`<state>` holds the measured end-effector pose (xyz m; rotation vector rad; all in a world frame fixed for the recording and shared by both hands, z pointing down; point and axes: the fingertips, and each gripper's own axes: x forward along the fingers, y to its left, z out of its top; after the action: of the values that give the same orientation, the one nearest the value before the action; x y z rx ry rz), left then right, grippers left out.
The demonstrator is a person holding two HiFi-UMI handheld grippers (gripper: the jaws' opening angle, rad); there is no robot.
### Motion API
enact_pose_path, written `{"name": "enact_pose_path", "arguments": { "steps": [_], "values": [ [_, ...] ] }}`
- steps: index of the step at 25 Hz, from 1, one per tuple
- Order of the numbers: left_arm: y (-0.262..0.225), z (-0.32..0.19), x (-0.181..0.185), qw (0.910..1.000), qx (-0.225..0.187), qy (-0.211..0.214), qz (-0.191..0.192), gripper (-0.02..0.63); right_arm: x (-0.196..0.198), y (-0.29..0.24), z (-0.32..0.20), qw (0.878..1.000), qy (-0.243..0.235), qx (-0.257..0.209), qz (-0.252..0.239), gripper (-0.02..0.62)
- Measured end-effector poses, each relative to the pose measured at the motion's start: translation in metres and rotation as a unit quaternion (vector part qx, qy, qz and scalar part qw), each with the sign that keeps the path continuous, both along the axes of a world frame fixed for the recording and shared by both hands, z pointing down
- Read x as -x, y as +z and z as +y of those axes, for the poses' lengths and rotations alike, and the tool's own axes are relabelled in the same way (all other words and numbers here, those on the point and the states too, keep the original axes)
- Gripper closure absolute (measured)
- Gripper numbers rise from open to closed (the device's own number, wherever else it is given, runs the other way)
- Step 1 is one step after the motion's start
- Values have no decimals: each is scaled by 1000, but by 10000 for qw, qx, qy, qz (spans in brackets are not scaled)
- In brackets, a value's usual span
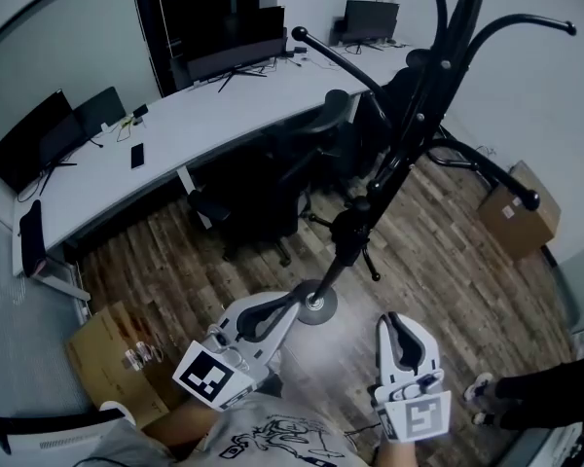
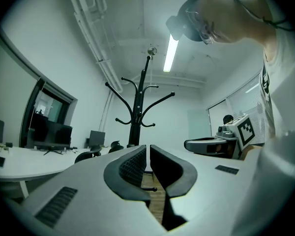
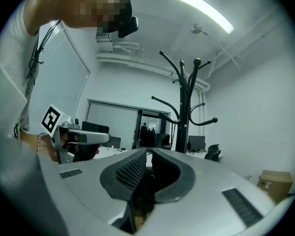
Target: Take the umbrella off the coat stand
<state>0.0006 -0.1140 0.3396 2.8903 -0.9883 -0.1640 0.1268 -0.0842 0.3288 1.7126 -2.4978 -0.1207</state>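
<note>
My left gripper is all but closed, only a thin slit between the pads and nothing in it. My right gripper stands a narrow crack open and is just as empty. Both point level, side by side, with a strip of bare wood floor between them.

The coat stand rises straight ahead, its round base on the floor. In the head view my left jaws overlap the near edge of that base. From the left gripper view the pole stands just left of my jaw line, and from the right gripper view it stands to the right. Its arms curve out in every direction. One long hook reaches over the curved white desk, and a lower one ends near a cardboard box by the right wall. I can't make out the umbrella on the stand in any view.

Black office chairs crowd the space between the stand and the desk edge. Another box sits low on my left. Someone's shoe is on the floor just to my right. The open floor lies to the right of the pole.
</note>
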Motion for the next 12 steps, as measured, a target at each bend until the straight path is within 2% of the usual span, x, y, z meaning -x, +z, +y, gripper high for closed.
{"name": "enact_pose_path", "arguments": {
  "steps": [12],
  "values": [
    [0,-96,24,9994,-73,319,66,580,22,6,-92,9994,352,-4,8,543]
  ]
}}
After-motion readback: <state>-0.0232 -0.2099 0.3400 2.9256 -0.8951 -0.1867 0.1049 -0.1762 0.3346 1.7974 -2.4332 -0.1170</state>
